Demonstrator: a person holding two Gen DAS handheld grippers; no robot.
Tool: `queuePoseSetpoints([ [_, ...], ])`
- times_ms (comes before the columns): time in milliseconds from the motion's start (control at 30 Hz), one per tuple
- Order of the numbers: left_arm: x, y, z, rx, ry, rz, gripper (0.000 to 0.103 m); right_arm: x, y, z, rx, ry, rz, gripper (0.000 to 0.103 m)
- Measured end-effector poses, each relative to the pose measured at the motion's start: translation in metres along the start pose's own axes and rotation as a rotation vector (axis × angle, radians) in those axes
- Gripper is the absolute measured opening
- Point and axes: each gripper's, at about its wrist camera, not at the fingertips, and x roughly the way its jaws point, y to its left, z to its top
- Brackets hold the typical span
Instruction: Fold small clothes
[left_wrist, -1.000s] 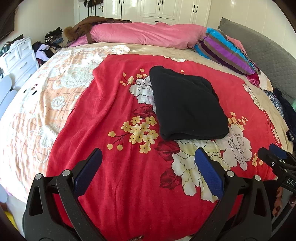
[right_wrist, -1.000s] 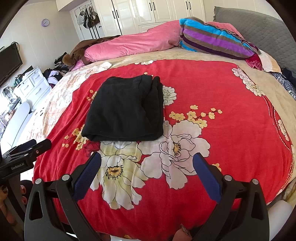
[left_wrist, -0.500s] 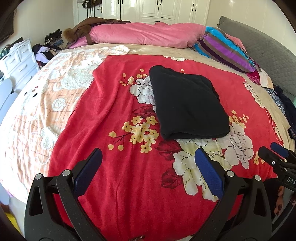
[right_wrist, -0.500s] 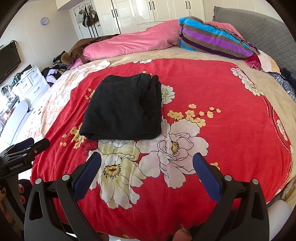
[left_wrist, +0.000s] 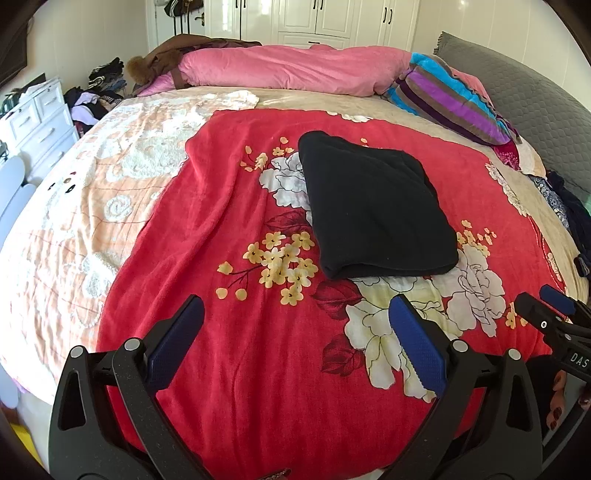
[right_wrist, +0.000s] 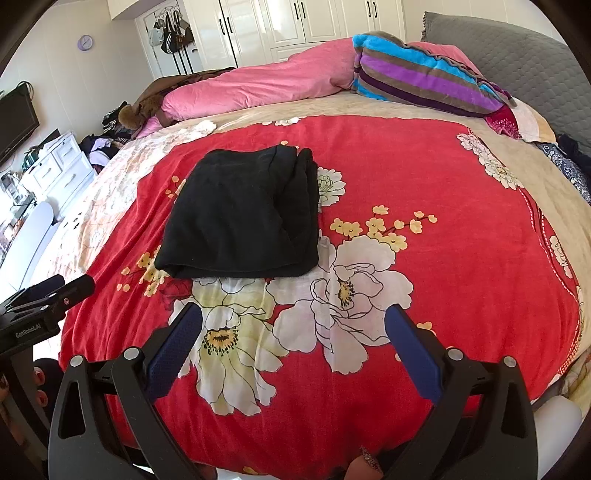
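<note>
Folded black fleece garment (left_wrist: 373, 206) on red floral plush blanket (left_wrist: 229, 206), white wardrobe doors (right_wrist: 295, 26) behind, left gripper (left_wrist: 295, 325) and right gripper (right_wrist: 293, 325) both spread wide, empty.

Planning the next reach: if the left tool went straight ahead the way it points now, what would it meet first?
Most likely the red floral blanket, which fills the view between the open left tool. The folded black garment lies ahead but right of that line; depth is hard to judge through the fisheye.
</note>
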Motion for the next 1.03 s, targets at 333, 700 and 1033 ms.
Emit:
queuePoseSetpoints([
  [333,0.002,0.001,-0.001,-0.004,0.011,-0.006,0.094,0.000,-0.001,-0.002,0.000,0.002,-0.012,0.099],
  [700,0.006,0.019,0.003,-0.011,0.013,0.139,0.094,-0.022,-0.021,-0.009,0.056,-0.037,-0.120,0.099],
  [1033,0.033,0.193,0.029,-0.312,0.048,0.325,0.094,-0.123,-0.252,-0.117,0.584,-0.069,-0.770,0.099],
])
